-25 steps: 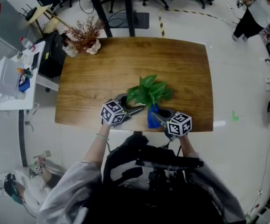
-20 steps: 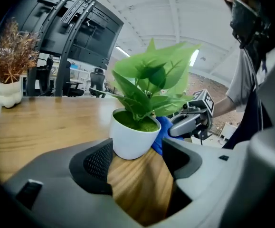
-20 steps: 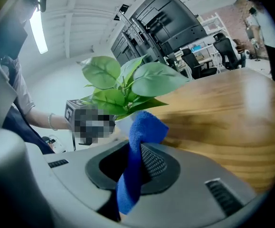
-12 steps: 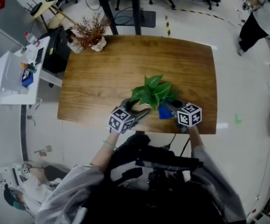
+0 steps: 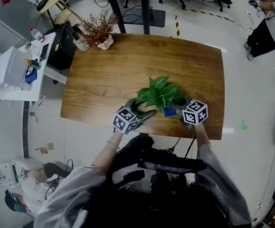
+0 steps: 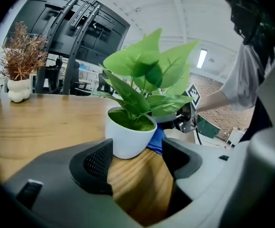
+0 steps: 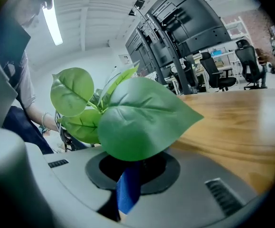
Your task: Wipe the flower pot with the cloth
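Observation:
A white flower pot (image 6: pixel 128 137) with a green leafy plant (image 5: pixel 158 92) stands near the front edge of the wooden table (image 5: pixel 109 75). My left gripper (image 5: pixel 144 114) is open at the pot's left front. In the left gripper view, the pot sits just beyond the tips of the left gripper (image 6: pixel 137 160), untouched. My right gripper (image 5: pixel 176 109) is shut on the blue cloth (image 7: pixel 128 188), which it holds against the pot's right side. The blue cloth (image 6: pixel 156 139) also peeks out behind the pot. In the right gripper view, a large leaf (image 7: pixel 142 118) hides the pot.
A dried brown plant in a white vase (image 5: pixel 100 32) and a bottle (image 5: pixel 81 42) stand at the table's far left corner. A white side table (image 5: pixel 14 70) lies to the left. A person (image 5: pixel 274 27) is at the far right, with office chairs beyond the table.
My right gripper has carried the blue cloth up from the table's front edge to the pot's right side. The left gripper stays by the pot.

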